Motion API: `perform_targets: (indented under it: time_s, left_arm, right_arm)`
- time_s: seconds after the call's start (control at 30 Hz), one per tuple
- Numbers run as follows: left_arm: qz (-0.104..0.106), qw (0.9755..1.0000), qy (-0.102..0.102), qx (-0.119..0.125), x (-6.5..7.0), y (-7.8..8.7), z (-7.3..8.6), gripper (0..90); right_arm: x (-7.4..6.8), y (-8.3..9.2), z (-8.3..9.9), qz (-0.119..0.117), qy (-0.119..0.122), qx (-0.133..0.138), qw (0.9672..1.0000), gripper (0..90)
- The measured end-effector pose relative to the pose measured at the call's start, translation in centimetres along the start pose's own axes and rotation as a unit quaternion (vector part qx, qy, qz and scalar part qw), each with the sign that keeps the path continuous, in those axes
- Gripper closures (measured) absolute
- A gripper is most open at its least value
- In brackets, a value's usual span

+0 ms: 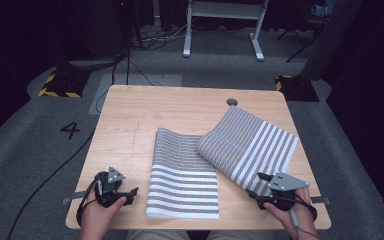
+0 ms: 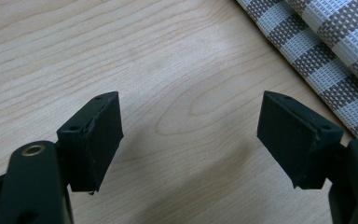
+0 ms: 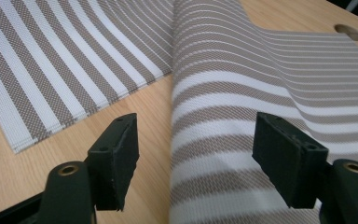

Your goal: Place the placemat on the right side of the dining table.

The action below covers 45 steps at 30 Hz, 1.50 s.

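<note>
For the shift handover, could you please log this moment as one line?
left gripper: open, over bare table | right gripper: open, at right mat edge | left mat: flat, overlapped by right mat

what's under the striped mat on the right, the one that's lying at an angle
The angled mat lies on the wooden table, and its left corner overlaps the far right corner of the other striped mat. Whatever else lies beneath it is covered.
</note>
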<state>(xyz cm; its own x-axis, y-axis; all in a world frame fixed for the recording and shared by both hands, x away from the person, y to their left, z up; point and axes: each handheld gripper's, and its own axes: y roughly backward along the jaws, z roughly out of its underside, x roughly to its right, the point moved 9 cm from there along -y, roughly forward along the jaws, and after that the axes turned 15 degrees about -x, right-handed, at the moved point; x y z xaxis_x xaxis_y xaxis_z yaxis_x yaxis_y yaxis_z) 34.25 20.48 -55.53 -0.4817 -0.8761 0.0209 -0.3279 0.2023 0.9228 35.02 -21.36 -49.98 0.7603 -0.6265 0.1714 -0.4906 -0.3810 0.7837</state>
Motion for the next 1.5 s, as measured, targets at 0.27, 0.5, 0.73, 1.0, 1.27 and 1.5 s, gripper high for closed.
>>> perform_targets:
  time_s: [0.27, 0.5, 0.73, 1.0, 1.27, 1.5]
  left_arm:
    - [-0.003, 0.9999, 0.014, 0.001, -0.6, 0.5, 1.2, 22.5]
    - [-0.008, 0.9993, 0.035, 0.006, -1.2, 1.0, 2.7, 22.5]
    - [-0.013, 0.9988, 0.048, 0.005, -1.7, 1.5, 3.9, 22.5]
    - [-0.013, 0.9988, 0.048, 0.001, -1.6, 1.2, 3.9, 22.5]
    - [-0.007, 0.9994, 0.034, -0.003, -1.0, 0.7, 2.9, 22.5]
    - [-0.007, 0.9996, 0.027, -0.002, -0.8, 0.5, 2.4, 22.5]
  right_arm:
    - [-1.0, -4.1, -2.6, 0.015, 0.025, -0.02, 0.9994, 26.9]
    - [-0.4, -6.1, -2.4, 0.045, 0.023, -0.061, 0.9969, 26.2]
    - [0.8, -6.2, -2.0, 0.041, 0.038, -0.088, 0.9946, 72.1]
    - [3.6, -2.0, -3.1, -0.017, 0.002, -0.032, 0.9993, 81.1]
    - [6.7, 1.0, -3.5, -0.049, -0.07, 0.009, 0.9963, 79.9]
    - [11.4, 0.2, -1.7, 0.008, -0.112, -0.022, 0.9934, 76.1]
